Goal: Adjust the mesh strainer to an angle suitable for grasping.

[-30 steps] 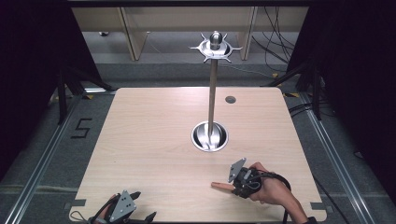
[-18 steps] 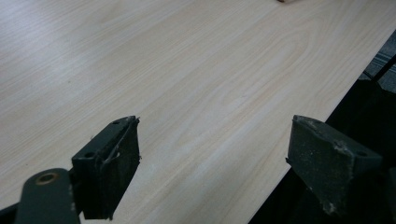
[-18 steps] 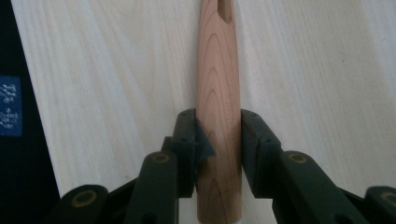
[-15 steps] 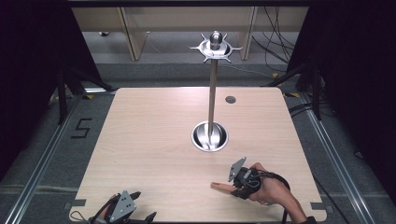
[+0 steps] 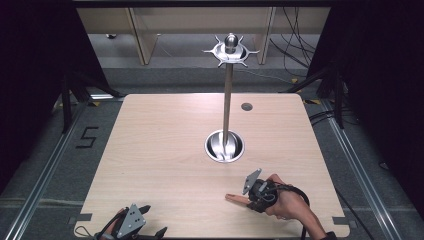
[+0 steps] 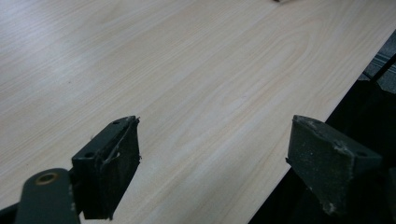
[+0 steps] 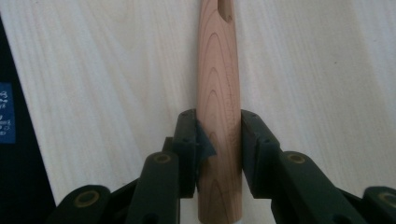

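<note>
Held item: wooden handle (image 7: 219, 107), pale reddish wood with arched grain and a slot near its far end; it lies flat on the table, near the front right corner, just ahead of the person's right hand (image 5: 285, 202).
Position against fingers: in the right gripper view the handle runs straight up the middle between the two black jaws, its near end passing below them toward the gripper body; both pads press its sides, one on each.
Right gripper (image 7: 218, 135): clamped on the wooden handle, held low over the table; in the high view the free end of the handle (image 5: 235, 198) points left from it.
Left gripper (image 6: 215, 163): jaws wide apart with nothing between them; it sits at the front left edge of the table, one jaw over the wood, the other over the dark drop beyond the edge.
Surface: table (image 5: 165, 150), light wood grain, rounded corners, a small dark round hole (image 5: 246, 106) near the far right.
Fixture: metal stand (image 5: 227, 95), a round shiny base right of table centre, a thin upright pole, a spoked disc with a ball on top.
Room: grey floor, dark curtains to both sides, cables (image 5: 300, 55) at the far right, a floor mark shaped like a 5 (image 5: 87, 137) at left.
</note>
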### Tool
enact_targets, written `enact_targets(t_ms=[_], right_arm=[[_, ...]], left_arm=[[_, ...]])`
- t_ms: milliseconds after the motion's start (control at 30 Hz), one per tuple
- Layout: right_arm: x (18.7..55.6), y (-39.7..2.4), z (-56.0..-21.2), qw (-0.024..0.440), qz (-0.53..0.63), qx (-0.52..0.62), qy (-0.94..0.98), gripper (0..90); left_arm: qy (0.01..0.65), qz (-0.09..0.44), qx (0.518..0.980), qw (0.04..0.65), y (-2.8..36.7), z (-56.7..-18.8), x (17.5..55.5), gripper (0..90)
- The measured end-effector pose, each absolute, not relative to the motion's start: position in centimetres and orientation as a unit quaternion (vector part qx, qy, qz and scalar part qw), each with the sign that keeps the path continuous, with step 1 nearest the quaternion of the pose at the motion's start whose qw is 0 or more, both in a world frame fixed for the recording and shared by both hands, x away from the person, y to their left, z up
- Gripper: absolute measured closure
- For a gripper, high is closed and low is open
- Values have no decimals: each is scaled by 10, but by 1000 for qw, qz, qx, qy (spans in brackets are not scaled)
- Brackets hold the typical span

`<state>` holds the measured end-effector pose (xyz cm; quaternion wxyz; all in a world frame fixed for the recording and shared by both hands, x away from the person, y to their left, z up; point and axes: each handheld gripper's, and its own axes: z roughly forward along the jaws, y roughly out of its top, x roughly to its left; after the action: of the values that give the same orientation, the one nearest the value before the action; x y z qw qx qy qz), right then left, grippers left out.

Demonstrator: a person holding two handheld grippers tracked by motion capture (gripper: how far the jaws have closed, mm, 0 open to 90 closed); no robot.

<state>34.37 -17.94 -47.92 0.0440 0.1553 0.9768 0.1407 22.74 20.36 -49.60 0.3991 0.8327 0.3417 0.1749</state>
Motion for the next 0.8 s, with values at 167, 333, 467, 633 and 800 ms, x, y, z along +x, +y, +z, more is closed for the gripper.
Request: enact_targets(t_ms=[167, 333, 467, 633, 800], right_arm=[[346, -183, -474, 56, 156, 176, 970, 710], [347, -189, -467, 75, 184, 195, 961, 711], [349, -194, -460, 89, 201, 205, 954, 711], [351, -203, -453, 102, 227, 218, 944, 712], [350, -209, -443, 109, 251, 248, 929, 713]], left_arm=[[334, 178, 835, 400, 204, -496, 228, 163], [342, 174, 832, 400, 204, -496, 227, 163], [331, 180, 836, 397, 205, -495, 229, 163], [343, 173, 831, 404, 203, -496, 227, 162], [341, 178, 831, 402, 204, -496, 228, 162]])
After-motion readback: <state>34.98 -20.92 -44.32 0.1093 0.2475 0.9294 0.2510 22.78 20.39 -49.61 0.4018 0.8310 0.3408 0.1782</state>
